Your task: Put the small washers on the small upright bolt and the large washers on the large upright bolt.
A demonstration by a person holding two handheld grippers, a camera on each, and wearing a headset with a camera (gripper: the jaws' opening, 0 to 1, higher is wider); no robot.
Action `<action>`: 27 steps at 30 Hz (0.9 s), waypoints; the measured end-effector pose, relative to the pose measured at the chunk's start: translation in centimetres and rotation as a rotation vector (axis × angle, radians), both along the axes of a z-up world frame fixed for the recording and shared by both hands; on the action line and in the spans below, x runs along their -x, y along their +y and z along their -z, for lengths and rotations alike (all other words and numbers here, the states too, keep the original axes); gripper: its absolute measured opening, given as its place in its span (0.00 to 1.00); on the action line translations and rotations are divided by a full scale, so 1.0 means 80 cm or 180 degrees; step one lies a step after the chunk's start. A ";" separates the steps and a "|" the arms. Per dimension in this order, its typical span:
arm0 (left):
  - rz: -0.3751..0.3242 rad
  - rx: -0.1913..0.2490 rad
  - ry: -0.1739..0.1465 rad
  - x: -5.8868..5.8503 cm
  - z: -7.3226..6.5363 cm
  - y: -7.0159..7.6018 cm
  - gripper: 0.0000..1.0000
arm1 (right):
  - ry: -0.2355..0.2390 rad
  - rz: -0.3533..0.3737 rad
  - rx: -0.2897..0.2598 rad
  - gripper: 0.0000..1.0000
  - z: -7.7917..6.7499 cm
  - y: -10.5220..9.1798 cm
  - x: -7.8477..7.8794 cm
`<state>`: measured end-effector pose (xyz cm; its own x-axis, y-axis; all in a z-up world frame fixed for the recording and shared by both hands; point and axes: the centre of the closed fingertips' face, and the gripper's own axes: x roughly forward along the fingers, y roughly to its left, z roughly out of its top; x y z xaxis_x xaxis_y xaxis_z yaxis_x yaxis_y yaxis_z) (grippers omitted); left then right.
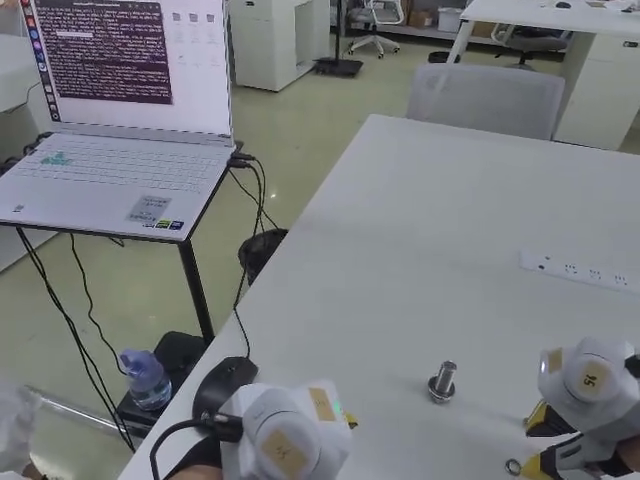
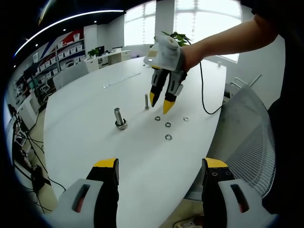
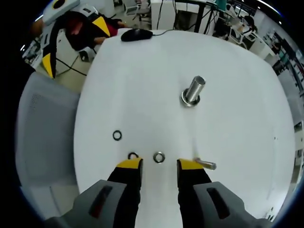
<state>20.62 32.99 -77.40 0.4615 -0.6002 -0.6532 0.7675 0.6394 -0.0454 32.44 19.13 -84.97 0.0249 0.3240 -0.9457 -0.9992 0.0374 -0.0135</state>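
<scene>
Your right gripper point(image 3: 160, 165) hovers low over the bench point(image 3: 142, 71), its fingers spread and empty, lined up on one washer point(image 3: 159, 157), I think to pinch it. The small bolt point(image 3: 204, 164) stands just beside, the large bolt point(image 3: 192, 91) farther. Your left gripper point(image 2: 161, 164), also spread, is held aside.
</scene>
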 end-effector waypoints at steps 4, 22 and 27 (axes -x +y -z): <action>-0.0007 -0.0001 0.0012 0.001 0.001 0.001 0.70 | -0.0034 -0.0004 -0.0022 0.29 0.007 0.003 -0.003; -0.0030 -0.0003 0.0031 0.002 0.003 0.002 0.69 | 0.0015 0.0007 0.0057 0.26 0.038 -0.001 -0.002; -0.0034 -0.0005 0.0038 0.003 0.003 0.003 0.69 | 0.0005 -0.0017 0.0081 0.26 0.039 -0.001 -0.001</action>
<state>20.35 33.24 -77.67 0.4601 -0.5942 -0.6598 0.7600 0.6477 -0.0534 32.53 19.06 -88.06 0.0219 0.3000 -0.9537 -0.9994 0.0318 -0.0130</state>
